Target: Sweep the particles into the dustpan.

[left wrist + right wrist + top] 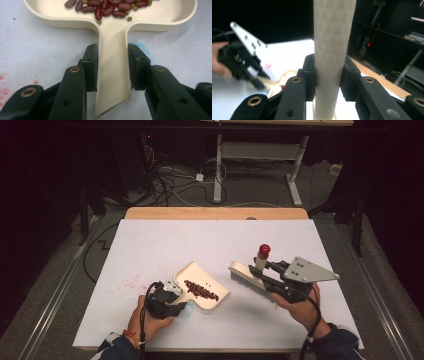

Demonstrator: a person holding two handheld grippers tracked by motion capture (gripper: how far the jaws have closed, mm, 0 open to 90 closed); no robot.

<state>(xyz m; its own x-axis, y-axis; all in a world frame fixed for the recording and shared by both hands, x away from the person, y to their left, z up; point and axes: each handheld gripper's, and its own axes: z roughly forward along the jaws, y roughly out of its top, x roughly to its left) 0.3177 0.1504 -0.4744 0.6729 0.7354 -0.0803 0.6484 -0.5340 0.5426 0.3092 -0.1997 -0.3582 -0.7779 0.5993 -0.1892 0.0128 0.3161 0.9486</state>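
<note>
A cream dustpan (196,270) lies on the white table sheet, with red kidney beans (201,289) and a few small green ones (129,18) inside. My left gripper (174,292) is shut on the dustpan's flat handle (112,37), one pad on each edge. My right gripper (264,270) is shut on the pale handle (333,37) of a brush. It holds the brush in the air to the right of the pan. The brush head (246,276) has grey bristles pointing down and towards the pan, and a red knob (263,250) tops its handle.
Red stains (131,282) mark the white sheet (165,240) left of the dustpan. A blue smudge (143,47) lies beside the handle. The table's wooden far edge (215,213) shows beyond the sheet. Cables (165,182) and a desk frame (260,155) stand on the floor behind.
</note>
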